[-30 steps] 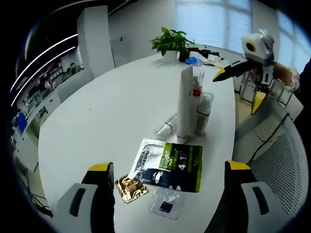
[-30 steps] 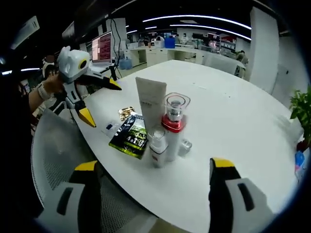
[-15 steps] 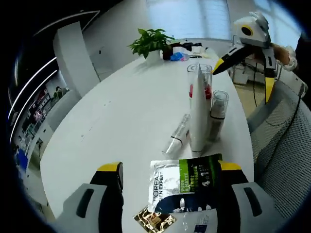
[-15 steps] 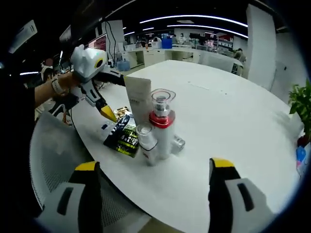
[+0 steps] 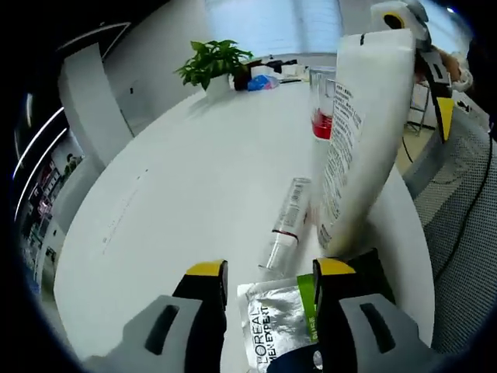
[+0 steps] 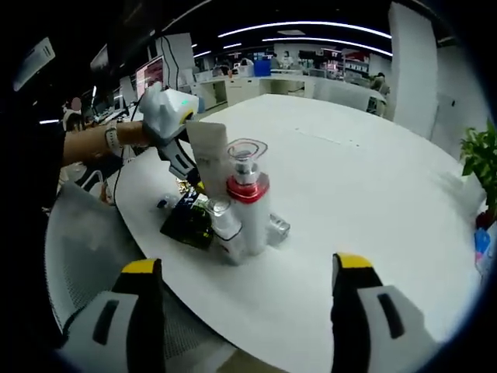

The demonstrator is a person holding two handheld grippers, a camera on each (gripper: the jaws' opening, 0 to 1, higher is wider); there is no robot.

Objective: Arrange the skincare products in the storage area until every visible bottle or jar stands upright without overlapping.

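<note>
Big white round table (image 6: 373, 186) in an open office holds the upright white tube (image 5: 363, 140) beside a red-collared pump bottle (image 6: 248, 203), a clear bottle (image 5: 286, 224) lying flat near them, left gripper (image 5: 268, 284) narrowed over a sachet (image 5: 279, 330), right gripper (image 6: 241, 272) wide open, empty.

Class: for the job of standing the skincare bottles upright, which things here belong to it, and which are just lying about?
Job: white tube; red-collared pump bottle; small white bottle; clear bottle lying flat.
Lying about: sachet; potted plant; mesh chair.
</note>
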